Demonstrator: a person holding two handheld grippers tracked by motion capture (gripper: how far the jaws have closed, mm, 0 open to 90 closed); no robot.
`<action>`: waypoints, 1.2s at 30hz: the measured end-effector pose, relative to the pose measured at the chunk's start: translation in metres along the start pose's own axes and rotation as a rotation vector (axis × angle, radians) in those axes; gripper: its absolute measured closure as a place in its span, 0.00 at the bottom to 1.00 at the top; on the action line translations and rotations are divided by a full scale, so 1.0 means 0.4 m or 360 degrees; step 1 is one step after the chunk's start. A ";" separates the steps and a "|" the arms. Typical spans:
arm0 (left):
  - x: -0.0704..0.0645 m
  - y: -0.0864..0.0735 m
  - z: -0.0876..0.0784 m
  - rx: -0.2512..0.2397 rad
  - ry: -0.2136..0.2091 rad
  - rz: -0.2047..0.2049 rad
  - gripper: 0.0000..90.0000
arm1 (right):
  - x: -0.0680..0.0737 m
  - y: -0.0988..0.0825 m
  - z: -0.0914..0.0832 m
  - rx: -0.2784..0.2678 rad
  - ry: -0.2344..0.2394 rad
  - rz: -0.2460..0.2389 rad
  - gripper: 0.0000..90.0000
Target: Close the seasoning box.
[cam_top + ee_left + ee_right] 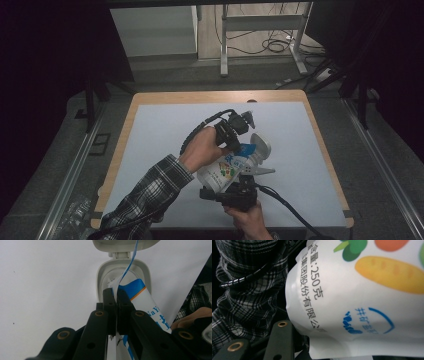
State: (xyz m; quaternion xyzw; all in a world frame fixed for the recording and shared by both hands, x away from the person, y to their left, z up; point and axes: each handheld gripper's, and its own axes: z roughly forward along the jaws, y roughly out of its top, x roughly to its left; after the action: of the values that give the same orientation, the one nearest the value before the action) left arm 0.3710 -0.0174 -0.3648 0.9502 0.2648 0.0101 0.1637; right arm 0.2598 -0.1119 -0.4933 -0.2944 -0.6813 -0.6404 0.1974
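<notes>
A: Where is the bottle [227, 170] now?

B: Just above the white table [165, 135], lying on its side near the person's edge, between the two grippers. It is a white squeeze bottle with printed vegetables and blue lettering, and its grey flip cap [260, 145] stands open at the far end.

A: And who has hold of what?

B: The right gripper [239, 186] comes in from the near edge and clamps the bottle's body near its base; in the right gripper view the white wall [362, 302] bulges and dents where it meets the jaw, so the pads press on it. The left gripper [116, 298] has its jaws pinched together on a thin blue-and-white seal strip [130, 262] at the bottle's mouth, with the open cap beyond it.

A: How would an observer expect the bottle to handle?

B: Probably light, with a soft wall that gives under pressure. The glossy printed skin looks slippery, so a grip around the wide body seems safer than one near the tapering neck. Squeezing too hard might push contents out through the open mouth.

A: And the strip?

B: Thin and floppy, likely to tear. It seems best taken low, close to the mouth, and pulled steadily while the right gripper braces the body.

A: Anything unclear?

B: Whether the strip is already partly peeled cannot be told.
</notes>
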 end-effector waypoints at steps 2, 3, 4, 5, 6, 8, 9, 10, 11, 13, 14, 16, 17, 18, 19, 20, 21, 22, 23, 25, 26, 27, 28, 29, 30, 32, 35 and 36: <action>0.000 0.000 0.001 0.0002 0.0000 -0.0001 0.98 | 0.000 0.000 0.000 0.0000 0.0000 0.0000 0.60; 0.000 0.001 0.001 0.0002 0.0000 -0.0001 0.98 | 0.000 0.000 0.000 -0.0001 0.0000 0.0001 0.60; 0.000 0.001 0.001 0.0001 0.0000 -0.0001 0.98 | 0.000 0.000 0.000 -0.0001 0.0001 0.0000 0.60; 0.000 0.001 0.001 0.0002 -0.0001 0.0002 0.98 | 0.000 0.001 -0.001 0.0004 -0.0006 -0.0003 0.60; 0.000 0.001 0.001 0.0001 -0.0001 0.0001 0.98 | 0.000 0.001 0.000 -0.0001 0.0000 0.0000 0.60; -0.001 0.001 0.001 0.0000 -0.0003 0.0001 0.98 | 0.001 0.001 -0.001 -0.0001 0.0001 0.0002 0.60; -0.001 0.001 0.002 0.0000 -0.0004 0.0001 0.98 | 0.001 0.001 -0.001 0.0000 0.0003 0.0006 0.60; -0.001 0.001 0.002 -0.0001 -0.0004 0.0001 0.98 | 0.001 0.001 -0.001 0.0000 0.0003 0.0006 0.60; -0.001 0.001 0.002 -0.0002 -0.0004 0.0000 0.98 | 0.001 0.001 -0.001 0.0000 0.0003 0.0005 0.60; 0.000 0.001 0.002 0.0001 -0.0007 0.0001 0.98 | 0.001 0.001 -0.001 0.0000 0.0004 0.0007 0.60; 0.000 0.001 0.002 0.0001 -0.0006 0.0000 0.98 | 0.000 0.001 -0.001 -0.0001 0.0002 0.0002 0.60; 0.000 0.001 0.002 0.0002 -0.0008 0.0001 0.98 | 0.000 0.001 -0.001 -0.0001 0.0001 0.0001 0.60; 0.000 0.002 0.002 0.0002 -0.0008 0.0000 0.98 | 0.000 0.001 0.000 -0.0002 0.0001 0.0001 0.60; 0.000 0.002 0.002 0.0003 -0.0006 0.0000 0.98 | 0.000 0.001 0.000 -0.0003 0.0001 0.0002 0.60; -0.001 0.002 0.002 0.0004 -0.0006 0.0001 0.98 | 0.000 0.001 -0.001 -0.0002 0.0002 0.0003 0.60; -0.001 0.002 0.002 0.0005 -0.0005 0.0000 0.98 | 0.000 0.001 -0.001 -0.0002 0.0002 0.0004 0.60; -0.001 0.003 0.002 0.0006 -0.0006 0.0003 0.98 | 0.000 0.002 -0.001 -0.0002 0.0003 0.0004 0.60; -0.001 0.003 0.002 0.0006 -0.0008 0.0003 0.98 | 0.001 0.002 -0.001 -0.0002 0.0004 0.0009 0.60; -0.001 0.003 0.002 0.0006 -0.0007 0.0003 0.98 | 0.001 0.002 -0.001 -0.0002 0.0003 0.0007 0.60; -0.001 0.004 0.002 0.0005 -0.0007 0.0001 0.98 | 0.001 0.002 -0.002 -0.0002 0.0004 0.0009 0.60; -0.001 0.004 0.003 0.0004 -0.0007 0.0002 0.98 | 0.001 0.002 -0.002 -0.0003 0.0003 0.0008 0.60; -0.001 0.004 0.003 0.0007 -0.0007 0.0003 0.98 | 0.001 0.002 -0.002 -0.0003 0.0003 0.0009 0.60; 0.000 0.004 0.003 0.0009 -0.0009 0.0003 0.98 | 0.000 0.002 -0.002 -0.0004 0.0003 0.0005 0.60; 0.000 0.005 0.003 0.0008 -0.0010 0.0003 0.98 | 0.001 0.003 -0.002 -0.0003 0.0005 0.0011 0.60; -0.001 0.005 0.004 0.0009 -0.0010 0.0004 0.98 | 0.001 0.003 -0.002 -0.0004 0.0004 0.0009 0.60; -0.001 0.005 0.004 0.0010 -0.0010 0.0002 0.98 | 0.001 0.003 -0.003 -0.0004 0.0005 0.0010 0.60; -0.001 0.005 0.004 0.0010 -0.0011 0.0001 0.98 | 0.002 0.003 -0.003 -0.0006 0.0006 0.0009 0.60; 0.000 0.005 0.004 0.0010 -0.0012 0.0000 0.98 | 0.002 0.003 -0.003 -0.0006 0.0006 0.0009 0.60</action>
State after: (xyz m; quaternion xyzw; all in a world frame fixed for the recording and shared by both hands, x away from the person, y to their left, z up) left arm 0.3721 -0.0195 -0.3657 0.9508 0.2642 0.0057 0.1617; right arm 0.2600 -0.1129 -0.4917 -0.2953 -0.6790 -0.6417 0.2000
